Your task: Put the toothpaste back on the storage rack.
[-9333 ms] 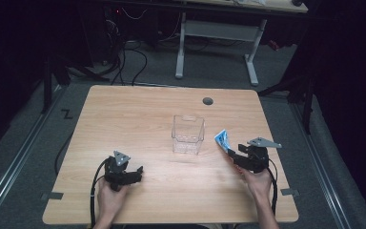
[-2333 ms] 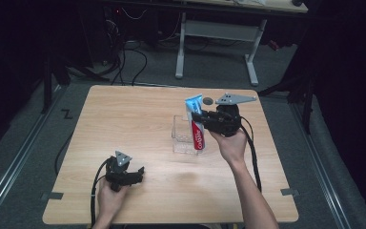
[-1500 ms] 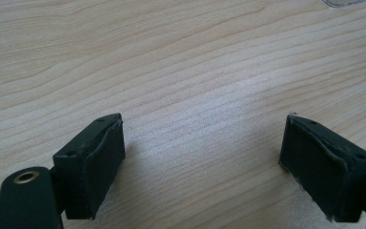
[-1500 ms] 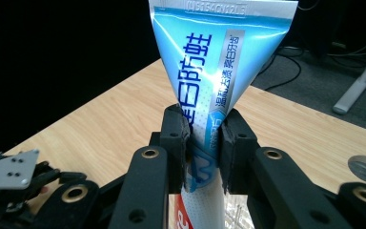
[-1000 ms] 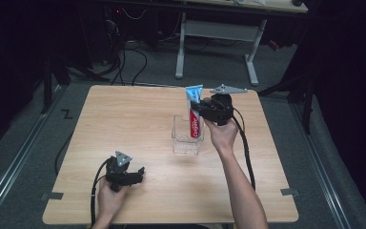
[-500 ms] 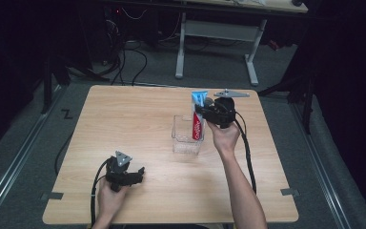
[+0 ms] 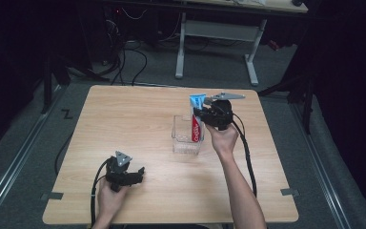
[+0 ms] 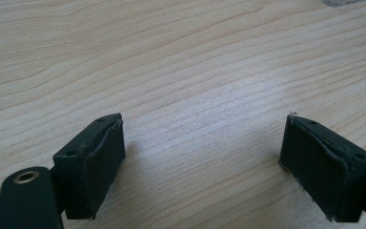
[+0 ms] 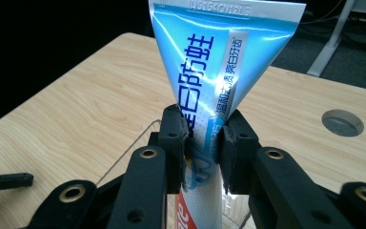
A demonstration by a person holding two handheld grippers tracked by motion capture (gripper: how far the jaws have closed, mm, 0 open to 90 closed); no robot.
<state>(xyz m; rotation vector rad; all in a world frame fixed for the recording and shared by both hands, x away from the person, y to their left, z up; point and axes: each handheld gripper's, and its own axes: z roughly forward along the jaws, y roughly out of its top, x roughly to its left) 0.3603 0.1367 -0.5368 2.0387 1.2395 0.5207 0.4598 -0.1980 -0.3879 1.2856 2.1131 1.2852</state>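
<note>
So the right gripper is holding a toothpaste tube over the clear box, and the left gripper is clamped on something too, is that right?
Not quite. The left gripper is open and holds nothing, as the left gripper view shows. The right gripper does hold the toothpaste tube over the clear box.

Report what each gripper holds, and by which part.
The right gripper pinches the toothpaste tube mid-body, below its flat crimped end. The left gripper is open and holds nothing.

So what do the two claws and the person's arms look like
Both are black: the left claw has thick rectangular pads; the right claw has hinged links with brass-coloured rivets. Each carries a grey three-cornered plate and trails a black cable. The forearms are bare, no sleeves visible.
</note>
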